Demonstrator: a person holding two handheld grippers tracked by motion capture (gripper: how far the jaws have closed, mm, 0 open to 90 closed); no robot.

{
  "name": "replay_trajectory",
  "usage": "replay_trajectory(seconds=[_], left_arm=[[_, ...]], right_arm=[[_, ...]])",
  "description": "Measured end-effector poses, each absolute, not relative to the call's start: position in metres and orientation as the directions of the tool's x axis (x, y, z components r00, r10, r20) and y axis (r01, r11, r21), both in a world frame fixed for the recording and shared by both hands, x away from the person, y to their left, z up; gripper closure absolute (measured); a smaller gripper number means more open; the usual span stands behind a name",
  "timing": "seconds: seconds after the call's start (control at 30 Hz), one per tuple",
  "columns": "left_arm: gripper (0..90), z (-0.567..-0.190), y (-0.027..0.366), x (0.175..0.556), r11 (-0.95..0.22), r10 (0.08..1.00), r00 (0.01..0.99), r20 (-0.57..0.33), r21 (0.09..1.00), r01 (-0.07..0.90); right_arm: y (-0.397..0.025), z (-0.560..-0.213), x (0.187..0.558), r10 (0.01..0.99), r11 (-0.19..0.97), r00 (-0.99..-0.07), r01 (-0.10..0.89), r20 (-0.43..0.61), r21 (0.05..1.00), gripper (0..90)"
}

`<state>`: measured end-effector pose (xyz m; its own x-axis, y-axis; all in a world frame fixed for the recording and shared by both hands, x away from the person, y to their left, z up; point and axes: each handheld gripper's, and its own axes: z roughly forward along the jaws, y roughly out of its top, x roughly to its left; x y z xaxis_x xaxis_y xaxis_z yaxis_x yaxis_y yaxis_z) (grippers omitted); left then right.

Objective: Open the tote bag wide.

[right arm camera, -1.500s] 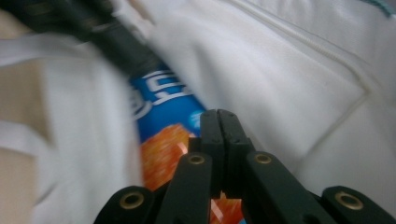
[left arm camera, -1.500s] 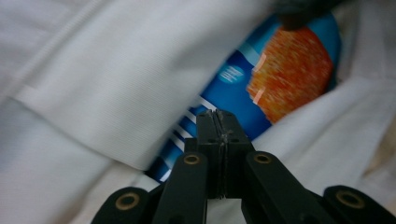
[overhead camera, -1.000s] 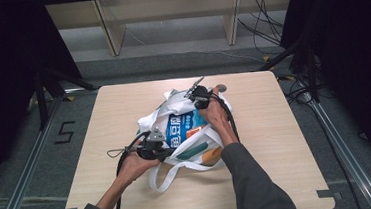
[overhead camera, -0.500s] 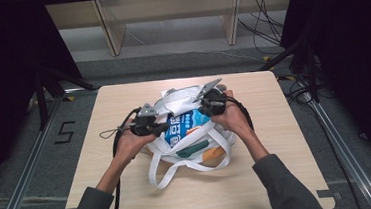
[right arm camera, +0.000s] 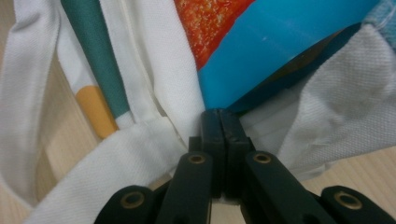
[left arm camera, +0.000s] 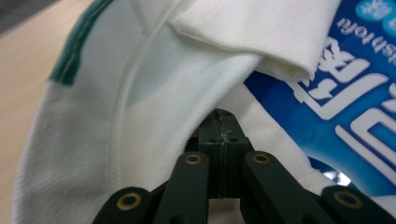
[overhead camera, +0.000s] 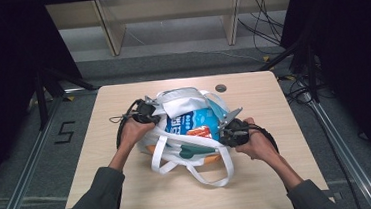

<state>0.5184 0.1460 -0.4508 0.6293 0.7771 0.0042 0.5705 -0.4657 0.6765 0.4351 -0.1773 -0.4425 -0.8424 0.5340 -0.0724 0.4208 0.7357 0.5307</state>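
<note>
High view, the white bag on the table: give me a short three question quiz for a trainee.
1. True or false: both grippers are shut on the cloth of the white bag.
2. What colour is the packet with white lettering inside the bag?
3. Which gripper is nearer the person: A the left gripper, B the right gripper?

Key: 1 true. 2 blue. 3 B.

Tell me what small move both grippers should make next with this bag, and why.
Probably pull apart gently to widen the opening. The left gripper and right gripper each look shut on the white bag's cloth at opposite sides, and the blue packet already sits partly inside it on the table.
</note>
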Motion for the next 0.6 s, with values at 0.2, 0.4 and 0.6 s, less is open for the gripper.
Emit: replay_trajectory(seconds=[0.2, 0.4, 0.6], left_arm=[[88.7, -0.433, 0.145, 0.500, -0.466, 0.738, 0.674, -0.026, 0.702, 0.538], [86.9, -0.425, 0.141, 0.478, -0.496, 0.677, 0.736, -0.030, 0.720, 0.486], [87.9, -0.436, 0.145, 0.466, -0.564, 0.631, 0.776, -0.017, 0.677, 0.473]], right_arm=[[-0.180, -0.427, 0.435, 0.543, 0.708, -0.836, 0.406, -0.078, 0.578, 90.0], [-0.179, -0.391, 0.459, 0.600, 0.589, -0.789, 0.329, -0.128, 0.738, 90.0], [-0.177, -0.414, 0.515, 0.687, 0.568, -0.717, 0.428, -0.119, 0.703, 90.0]])
